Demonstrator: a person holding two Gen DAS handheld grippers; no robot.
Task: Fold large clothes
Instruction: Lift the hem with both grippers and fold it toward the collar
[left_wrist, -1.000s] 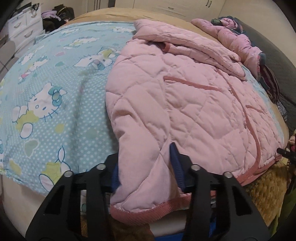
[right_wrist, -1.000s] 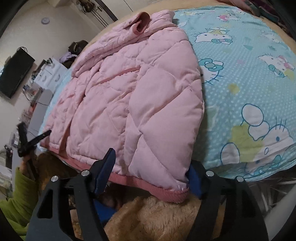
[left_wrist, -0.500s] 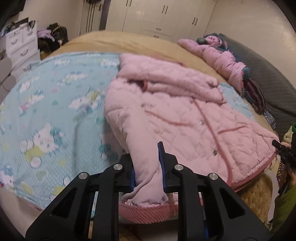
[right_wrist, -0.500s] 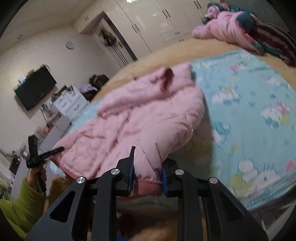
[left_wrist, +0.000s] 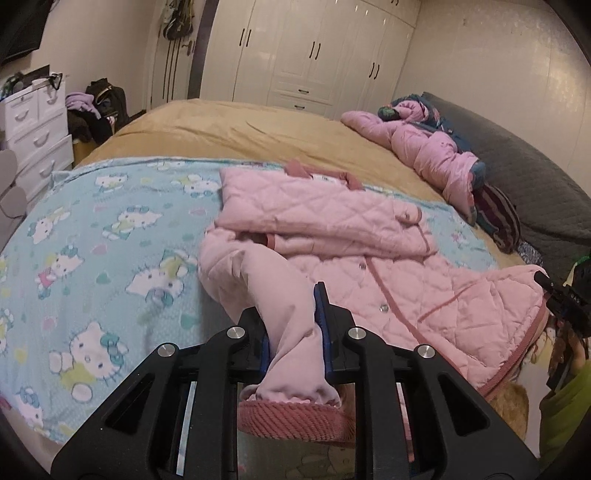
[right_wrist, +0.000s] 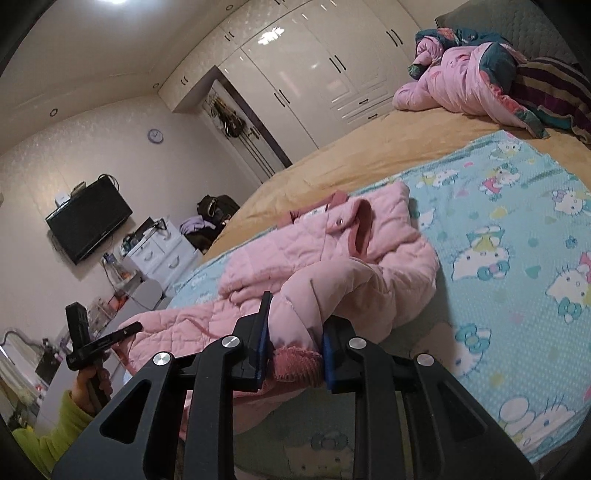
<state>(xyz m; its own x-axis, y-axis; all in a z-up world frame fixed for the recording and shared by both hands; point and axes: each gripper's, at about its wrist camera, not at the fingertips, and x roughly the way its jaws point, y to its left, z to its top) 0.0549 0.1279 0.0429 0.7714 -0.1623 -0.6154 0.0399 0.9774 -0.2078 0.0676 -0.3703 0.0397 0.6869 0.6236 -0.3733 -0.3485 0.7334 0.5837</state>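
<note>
A wardrobe (left_wrist: 325, 55) lines the far wall. A drawer unit (left_wrist: 35, 129) stands beside the bed (left_wrist: 240, 129). A TV (right_wrist: 88, 221) hangs beneath a clock (right_wrist: 155, 135).

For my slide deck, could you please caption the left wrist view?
Left gripper shut on the pink jacket's hem, lifting it off the blanket.

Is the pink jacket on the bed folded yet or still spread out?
Mostly spread, only partly folded. The pink jacket has sleeves laid across its chest, and its hem corners are lifted in the left gripper and right gripper.
</note>
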